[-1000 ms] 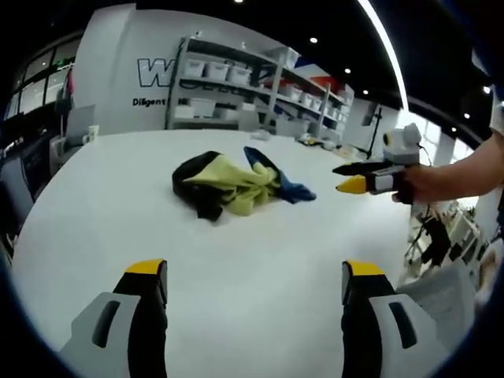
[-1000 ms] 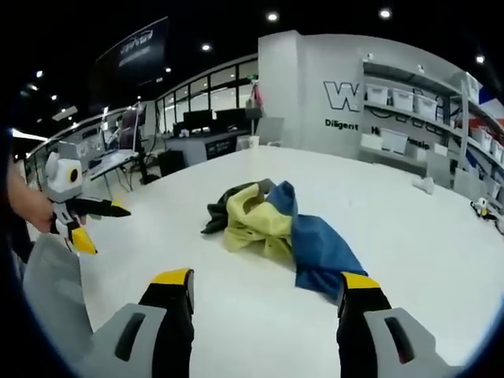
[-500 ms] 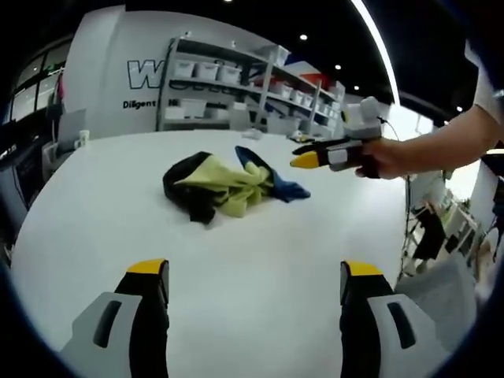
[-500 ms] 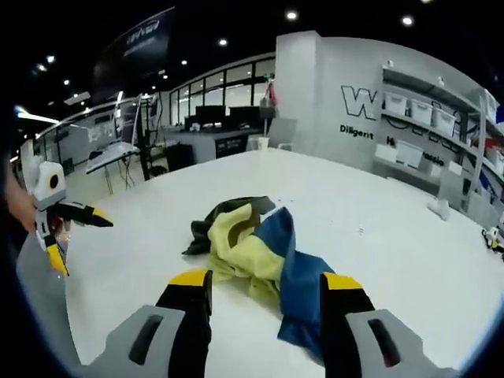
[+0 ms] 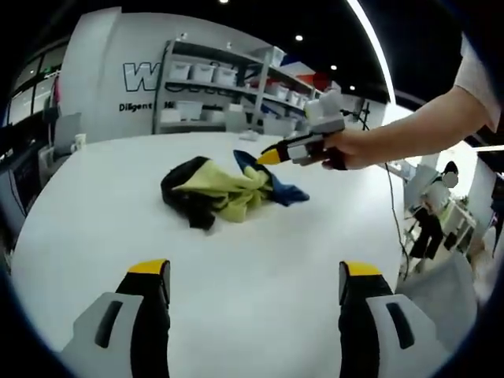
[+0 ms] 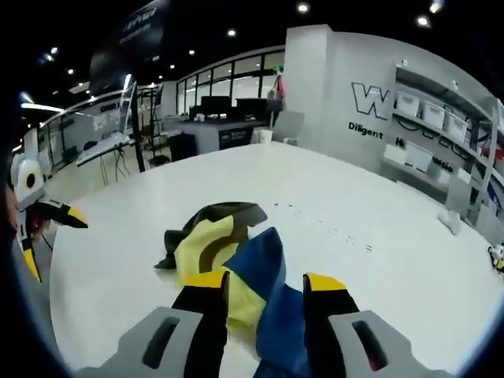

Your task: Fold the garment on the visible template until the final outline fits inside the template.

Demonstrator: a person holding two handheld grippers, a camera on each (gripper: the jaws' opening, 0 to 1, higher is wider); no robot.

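On white table (image 5: 94, 228), crumpled garment (image 5: 224, 187), blue end toward right gripper (image 6: 264, 287).

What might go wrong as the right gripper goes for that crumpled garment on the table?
1. The garment is bunched in overlapping blue, yellow and black folds, so the right gripper, jaws either side of the blue part, may pinch several layers and lift the whole clump instead of spreading it.
2. The left gripper hangs open, well short of the garment, so nothing pins the cloth; a one-sided pull would likely drag it across the table.
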